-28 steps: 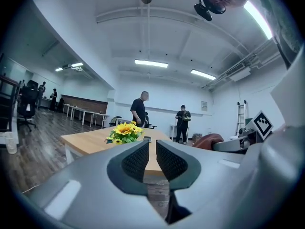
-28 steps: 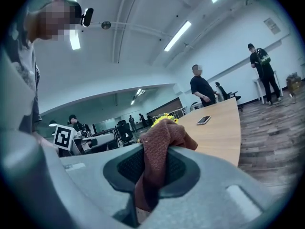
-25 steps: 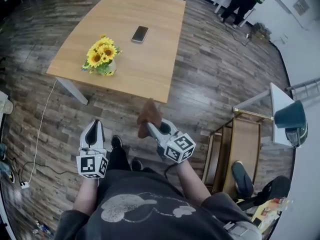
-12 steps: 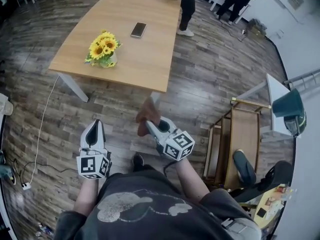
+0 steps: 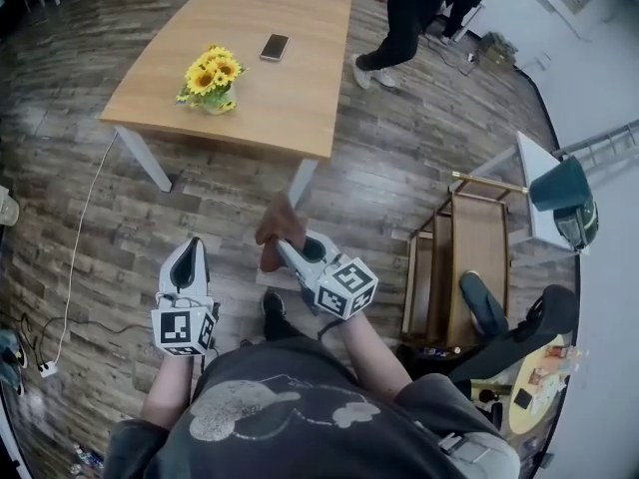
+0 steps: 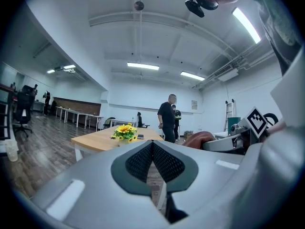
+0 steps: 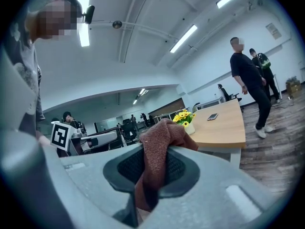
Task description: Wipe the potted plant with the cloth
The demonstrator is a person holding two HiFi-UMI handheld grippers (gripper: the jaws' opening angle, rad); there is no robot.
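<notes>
A potted plant [image 5: 211,76] with yellow sunflowers in a white pot stands on a light wooden table [image 5: 300,98] ahead, also seen as the plant [image 6: 125,131] and the plant [image 7: 185,119] in the two gripper views. My right gripper [image 5: 279,243] is shut on a reddish-brown cloth [image 5: 276,230], and the cloth [image 7: 157,161] bunches up between its pads. My left gripper [image 5: 188,262] is shut with nothing in it. Both grippers hang over the wooden floor, well short of the table.
A phone [image 5: 274,47] lies on the table beyond the plant. A person in black [image 5: 414,13] walks past the table's far right corner. A wooden cart [image 5: 465,267] and a green-topped white stand [image 5: 559,208] are at the right. A cable [image 5: 75,257] trails on the floor at the left.
The table and plant sit higher in the head view. A person in black has walked in at the table's far right. Both grippers keep their grip and relative places.
</notes>
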